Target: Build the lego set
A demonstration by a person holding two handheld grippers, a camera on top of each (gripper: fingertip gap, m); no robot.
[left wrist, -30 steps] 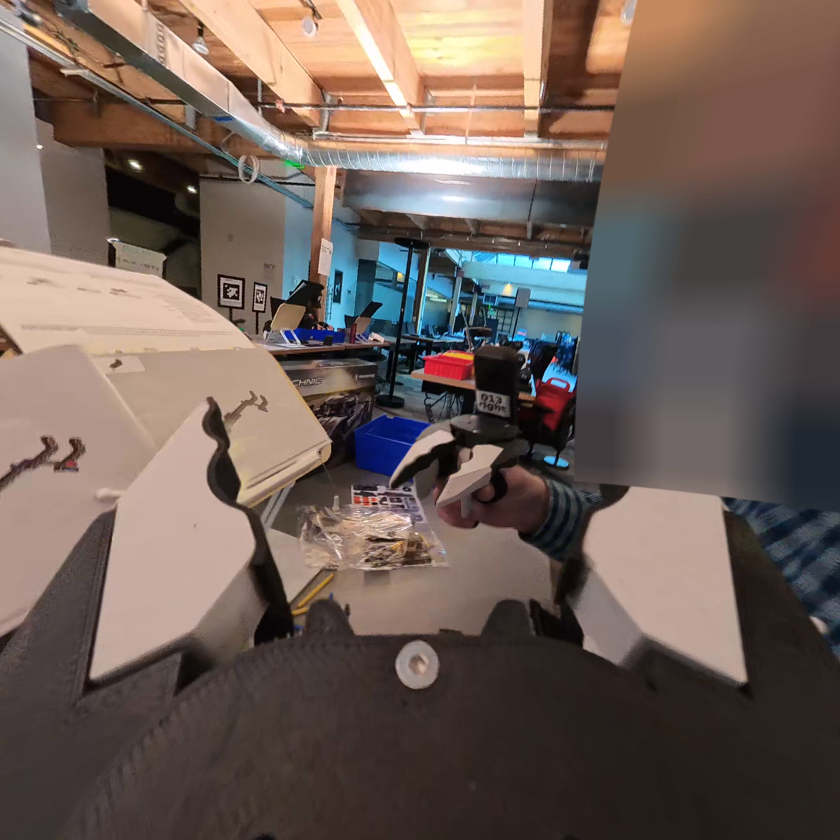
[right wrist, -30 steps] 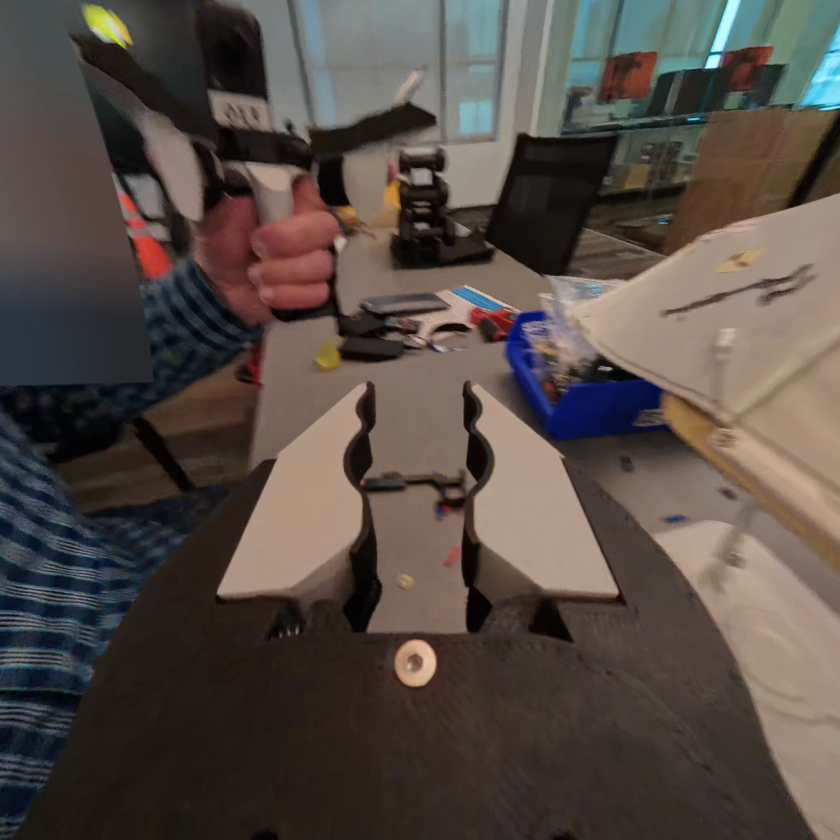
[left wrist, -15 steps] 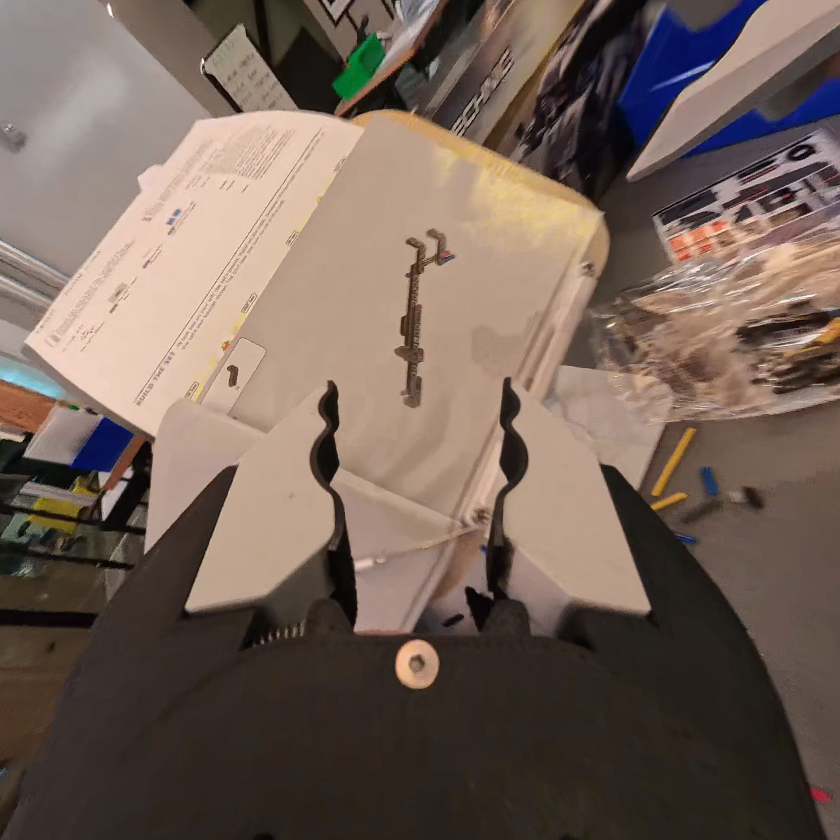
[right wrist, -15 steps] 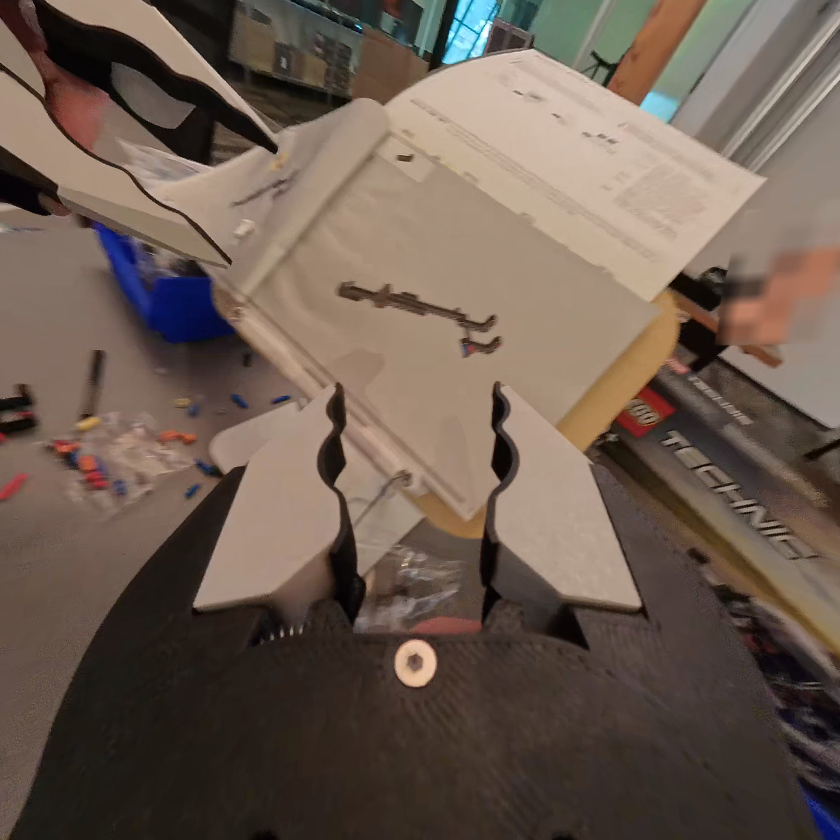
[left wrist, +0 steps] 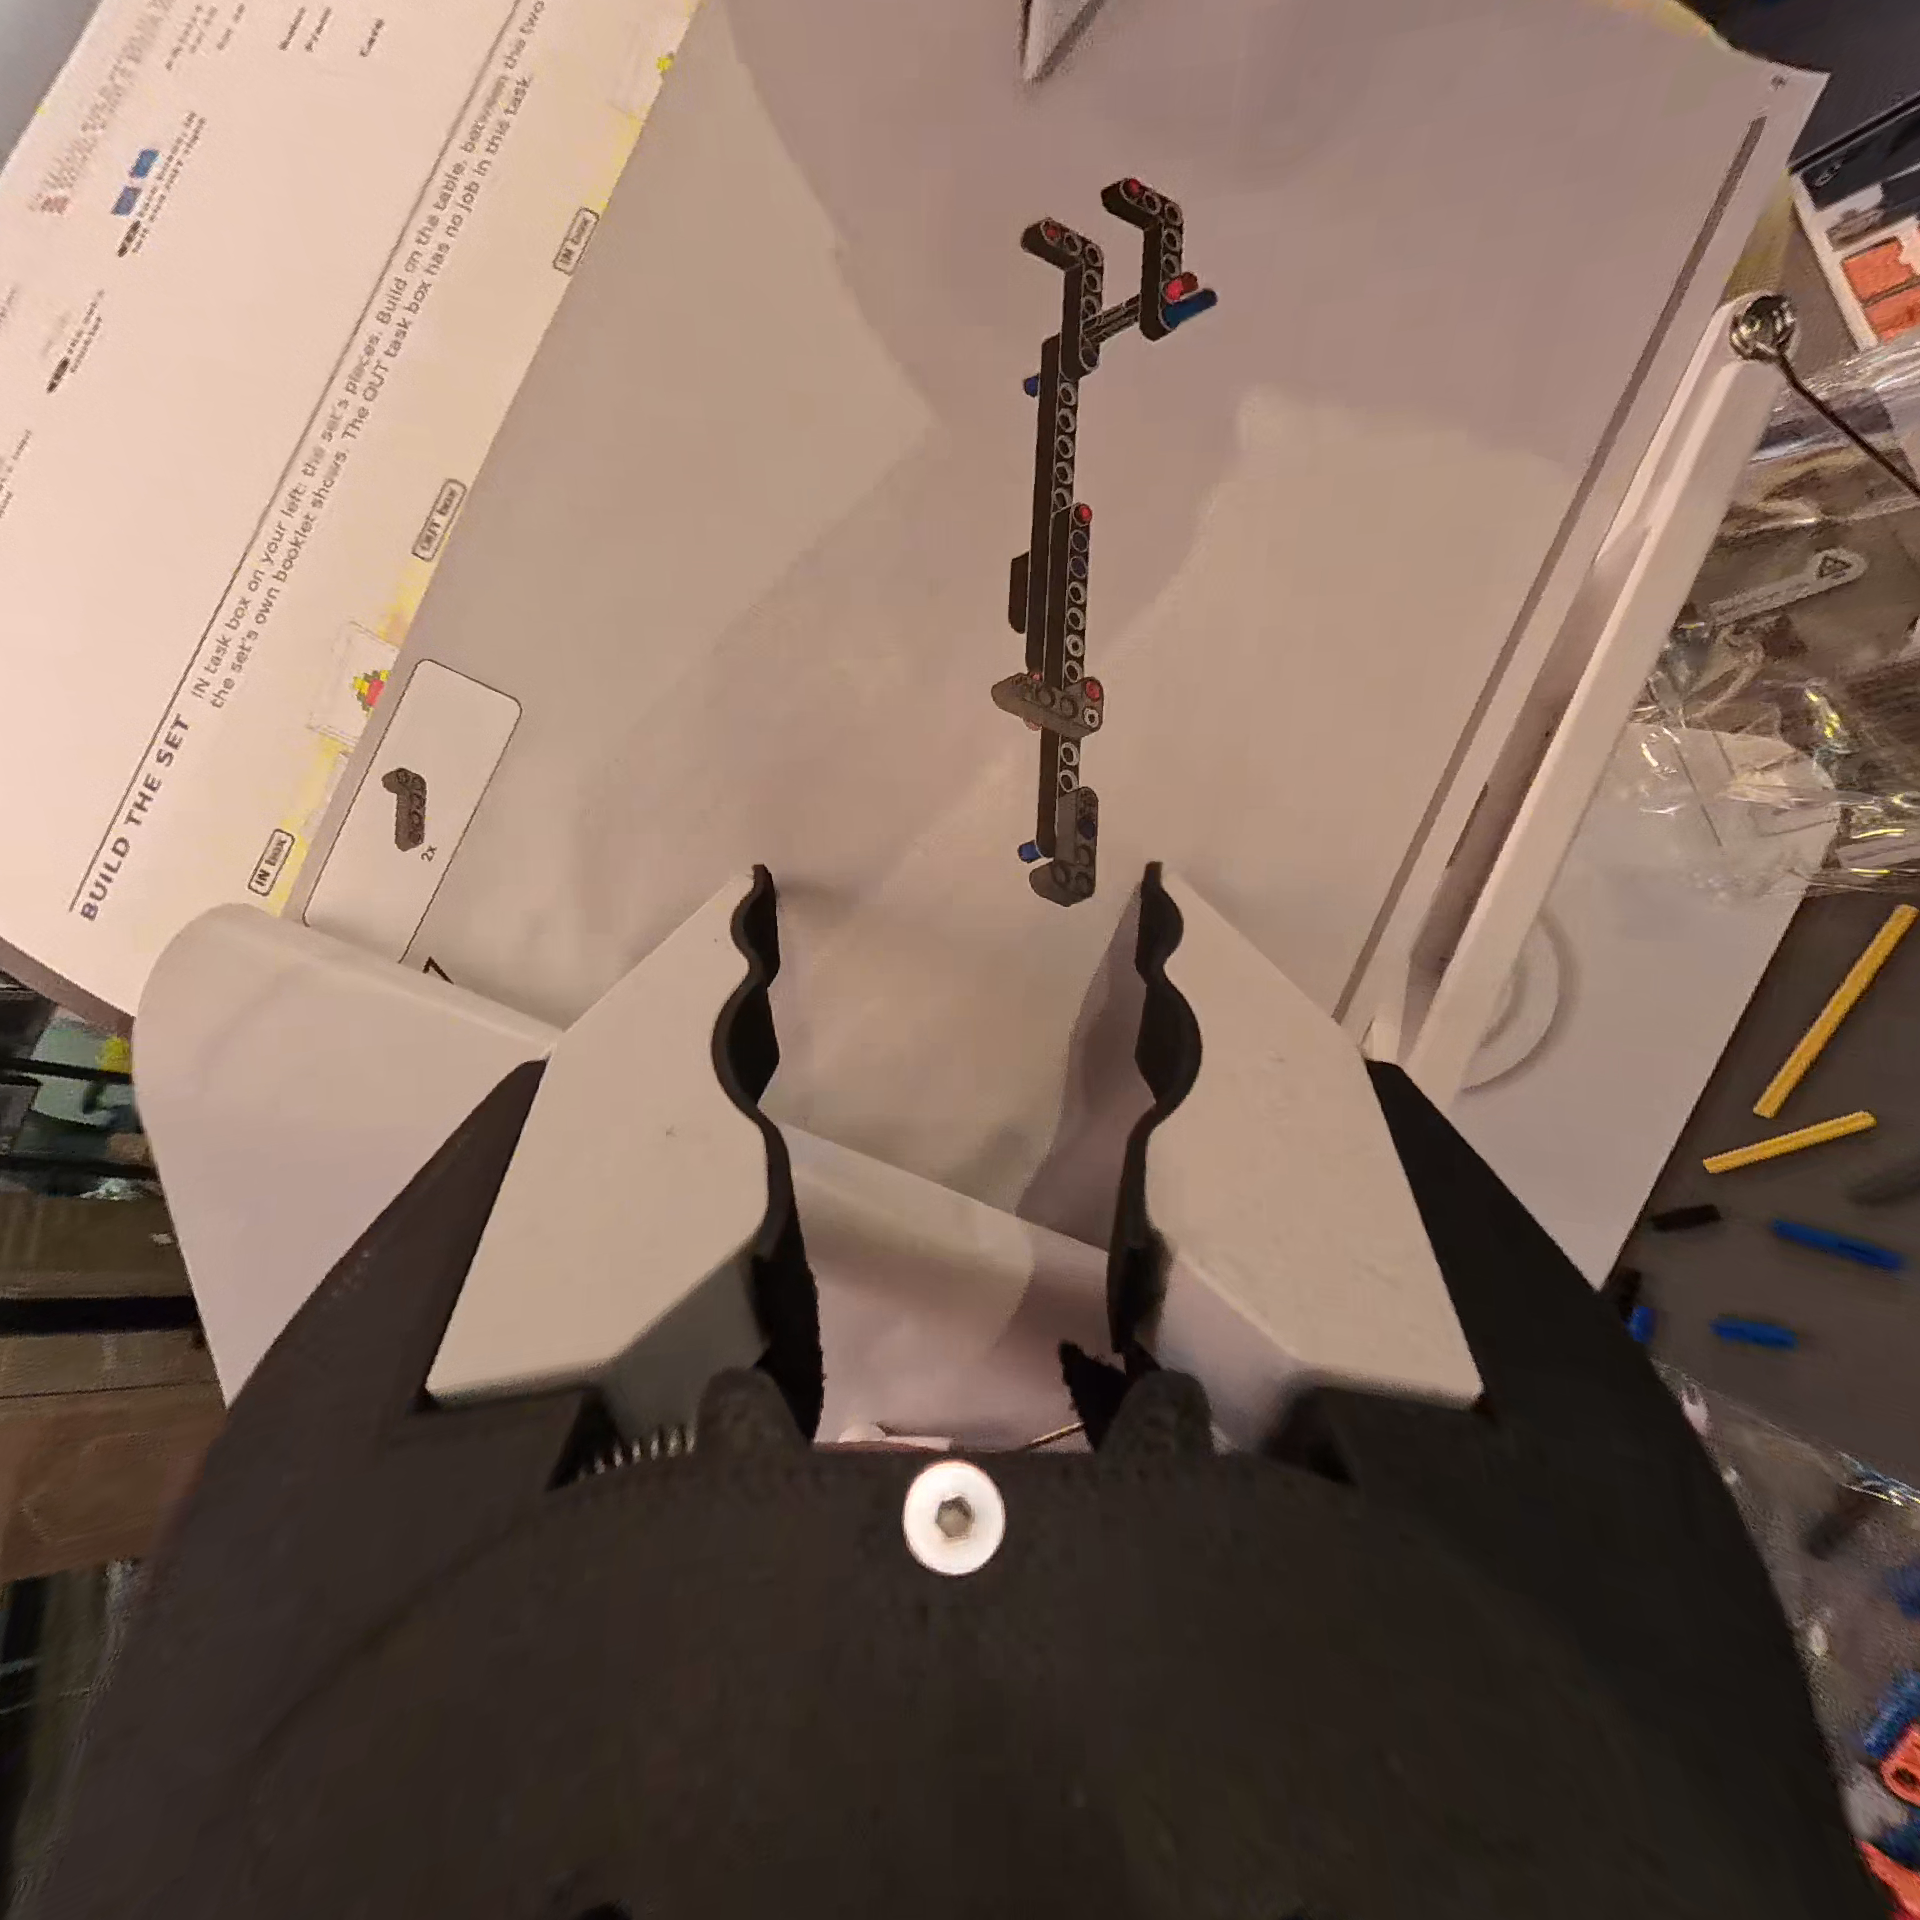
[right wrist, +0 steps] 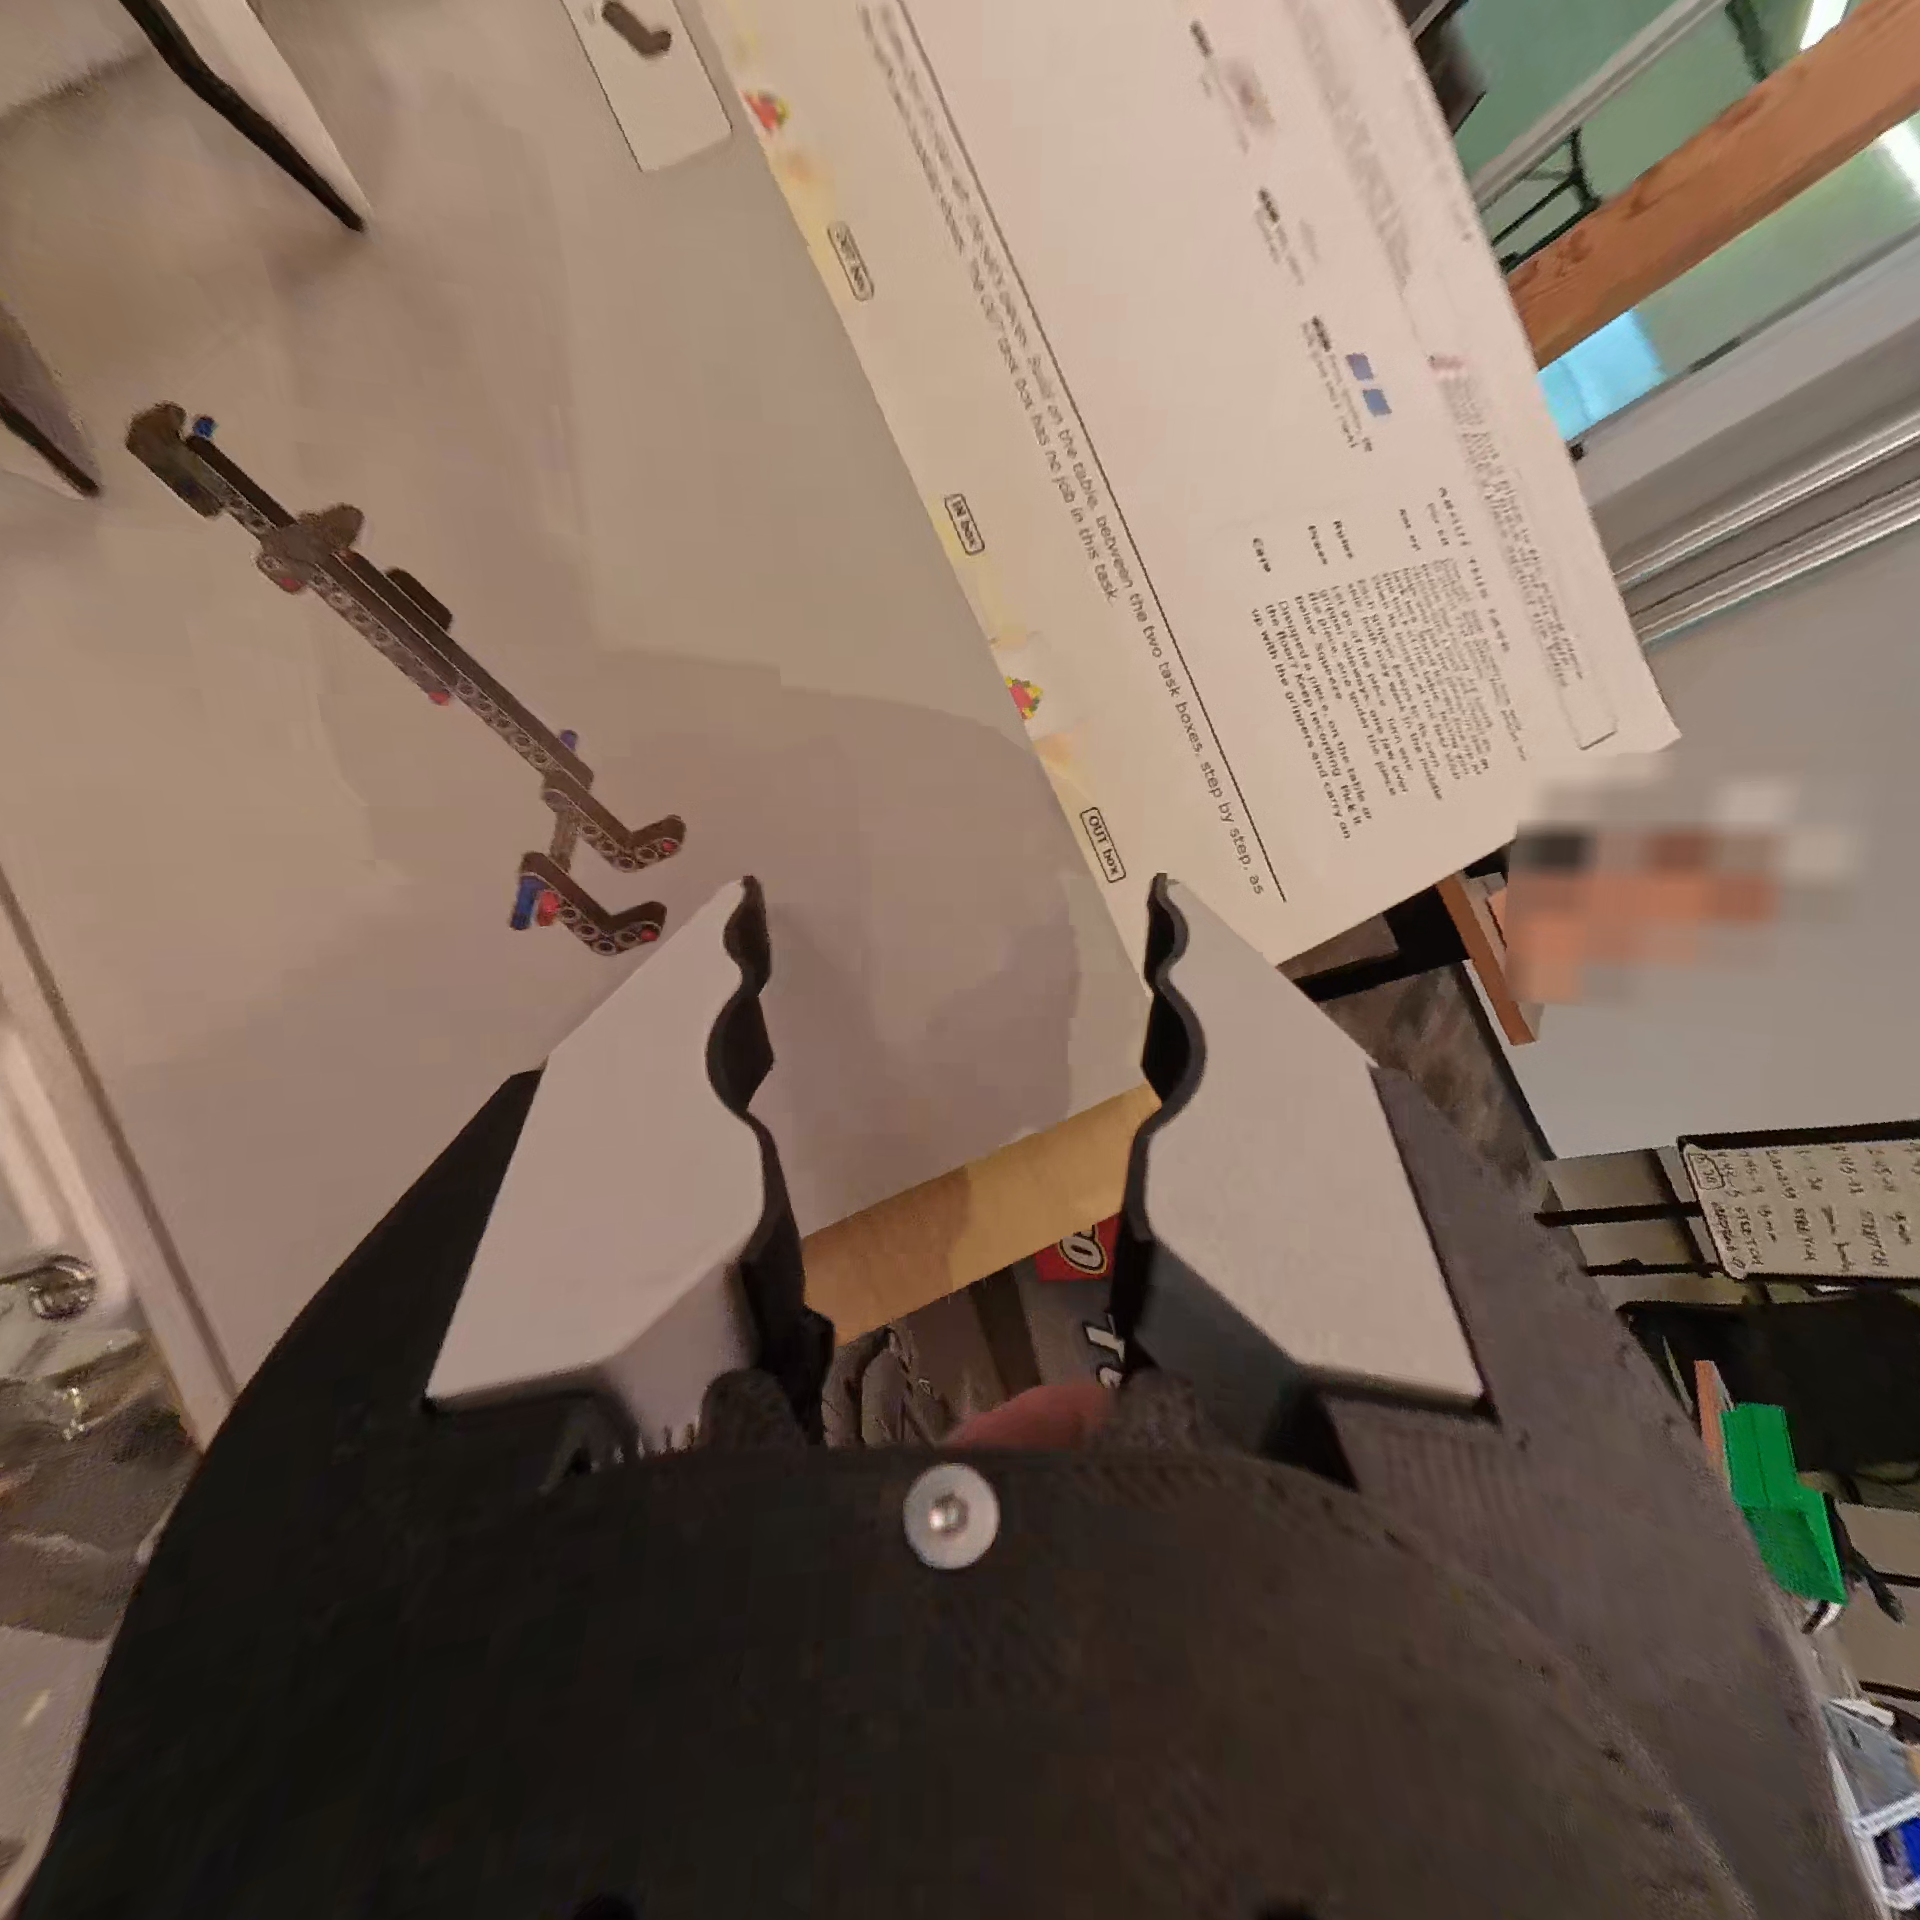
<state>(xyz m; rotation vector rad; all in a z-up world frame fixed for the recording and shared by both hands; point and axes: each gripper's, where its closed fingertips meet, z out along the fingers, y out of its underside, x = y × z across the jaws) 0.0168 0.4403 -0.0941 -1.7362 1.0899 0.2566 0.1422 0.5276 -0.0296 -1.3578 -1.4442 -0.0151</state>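
White booklet page [left wrist: 831, 468] fills both views; left gripper [left wrist: 951, 883] and right gripper [right wrist: 951, 894] jaws released, empty.

Left gripper [left wrist: 954, 894]: pale grey finger plates edged in black on a matt black body, with a white screw at 6 o'clock. Right gripper [right wrist: 951, 899]: the same grey, black and silver-screw scheme. Instruction booklet page [left wrist: 831, 436]: plain white, bearing a printed black beam assembly [left wrist: 1070, 540] dotted with red and blue pins. Printed sheet [left wrist: 260, 364] at 10 o'clock: white with black lettering and faint yellow marks. Loose pieces on the grey table at 3 o'clock: two yellow rods [left wrist: 1834, 1023], several blue pins [left wrist: 1829, 1245]. Plastic bag [left wrist: 1787, 717] at 2 o'clock: clear, glossy. Green block [right wrist: 1777, 1496] at 4 o'clock in the right wrist view.
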